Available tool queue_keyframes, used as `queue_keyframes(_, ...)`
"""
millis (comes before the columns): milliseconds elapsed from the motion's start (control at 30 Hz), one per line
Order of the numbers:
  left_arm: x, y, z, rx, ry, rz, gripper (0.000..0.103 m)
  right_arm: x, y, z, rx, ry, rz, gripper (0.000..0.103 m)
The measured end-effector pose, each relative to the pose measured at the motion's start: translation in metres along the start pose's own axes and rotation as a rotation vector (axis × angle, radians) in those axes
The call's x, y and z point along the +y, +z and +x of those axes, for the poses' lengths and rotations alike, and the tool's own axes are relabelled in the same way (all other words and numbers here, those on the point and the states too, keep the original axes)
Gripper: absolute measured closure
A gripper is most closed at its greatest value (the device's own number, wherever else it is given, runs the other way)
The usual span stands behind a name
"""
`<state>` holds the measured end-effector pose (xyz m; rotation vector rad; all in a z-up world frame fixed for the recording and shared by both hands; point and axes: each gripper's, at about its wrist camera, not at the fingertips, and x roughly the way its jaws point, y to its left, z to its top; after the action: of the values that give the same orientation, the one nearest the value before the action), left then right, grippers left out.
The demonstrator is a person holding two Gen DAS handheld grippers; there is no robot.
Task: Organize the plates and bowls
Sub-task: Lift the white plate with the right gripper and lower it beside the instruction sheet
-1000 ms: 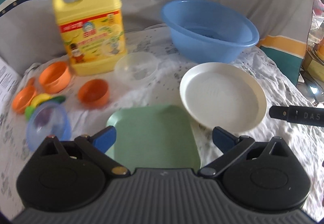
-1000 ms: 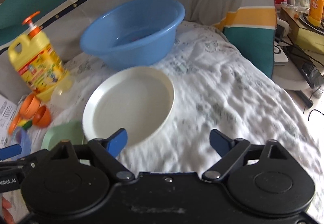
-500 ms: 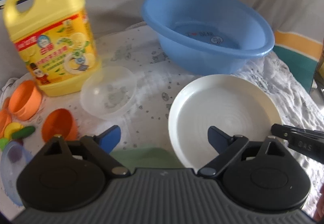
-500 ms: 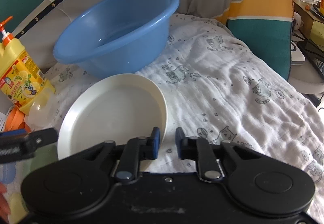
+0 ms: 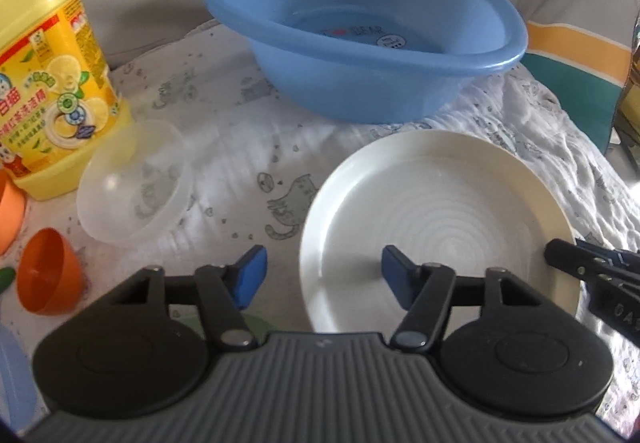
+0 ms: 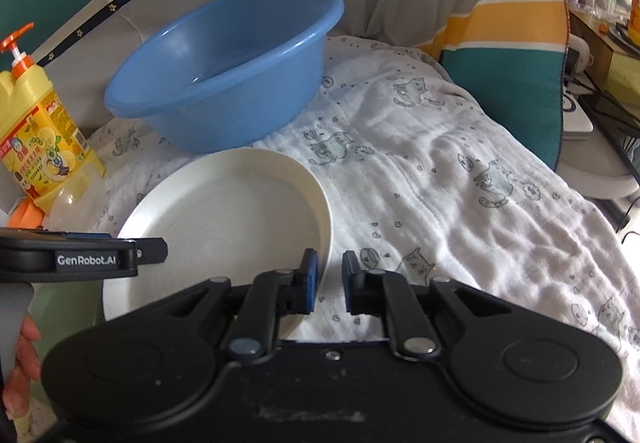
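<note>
A round white plate (image 5: 436, 211) lies on the cat-print cloth in front of a blue basin (image 5: 360, 43). My left gripper (image 5: 322, 277) straddles the plate's left rim, one finger outside on the cloth and one over the plate's inside. Its jaws are closing and the pads stand clear of the rim. In the right wrist view my right gripper (image 6: 330, 275) is shut on the right rim of the white plate (image 6: 224, 219). A sliver of a green plate (image 5: 256, 323) shows under the left gripper's body.
A yellow detergent bottle (image 5: 48, 75) stands at the left with a clear plastic bowl (image 5: 132, 183) leaning against it. An orange cup (image 5: 48, 279) lies on its side nearby. A striped cushion (image 6: 508, 83) and cluttered shelves are at the right. A person's hand (image 6: 20, 363) holds the left gripper.
The left gripper moved forward from over the green plate to the white plate's left rim, and its jaws narrowed. The right gripper's jaws went from wide apart to shut on the plate's right rim.
</note>
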<state>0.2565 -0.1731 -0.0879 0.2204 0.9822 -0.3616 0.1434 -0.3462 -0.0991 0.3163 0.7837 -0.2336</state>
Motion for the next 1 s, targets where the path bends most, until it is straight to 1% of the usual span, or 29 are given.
queue_keyframes(33,0.000,0.000,0.000,0.002,-0.008,0.000,0.048,0.001,0.000,0.000,-0.005,-0.004,-0.007,0.090)
queue_keyframes(100,-0.002,-0.001,-0.001,0.000,-0.024,0.012,0.058,0.003,-0.001,0.001,-0.012,-0.003,-0.018,0.087)
queue_keyframes(167,-0.005,-0.001,-0.002,-0.009,-0.022,0.036,0.058,0.004,-0.003,0.001,-0.022,-0.004,-0.030,0.087)
queue_keyframes(233,-0.004,-0.002,-0.002,-0.010,-0.021,0.034,0.058,0.006,-0.006,0.000,-0.032,-0.004,-0.040,0.087)
queue_keyframes(267,-0.004,-0.002,-0.002,-0.011,-0.023,0.026,0.061,0.007,-0.006,0.000,-0.035,-0.008,-0.043,0.087)
queue_keyframes(300,-0.005,-0.002,-0.003,-0.012,-0.005,0.020,0.066,0.008,-0.006,0.000,-0.033,-0.016,-0.044,0.087)
queue_keyframes(333,-0.006,-0.002,-0.004,-0.013,0.005,0.019,0.069,0.011,-0.005,-0.001,-0.027,-0.025,-0.046,0.085)
queue_keyframes(367,-0.007,-0.002,-0.005,-0.008,0.004,0.014,0.075,0.013,-0.004,-0.001,-0.020,-0.024,-0.044,0.084)
queue_keyframes(500,-0.008,-0.005,-0.015,-0.013,0.023,0.019,0.085,0.009,-0.005,-0.008,0.001,-0.035,0.003,0.084)
queue_keyframes(600,-0.012,-0.007,-0.026,-0.019,0.021,0.018,0.086,0.006,-0.005,-0.018,0.010,-0.037,0.019,0.084)
queue_keyframes(767,-0.017,-0.015,-0.056,-0.033,0.024,-0.002,0.086,0.006,-0.004,-0.047,-0.006,-0.033,0.018,0.084)
queue_keyframes(867,-0.017,-0.026,-0.079,-0.045,0.019,-0.023,0.086,0.008,-0.008,-0.066,-0.006,-0.016,0.020,0.084)
queue_keyframes(1000,-0.009,-0.048,-0.111,-0.050,0.036,-0.053,0.086,0.018,-0.017,-0.091,0.002,0.021,0.007,0.084)
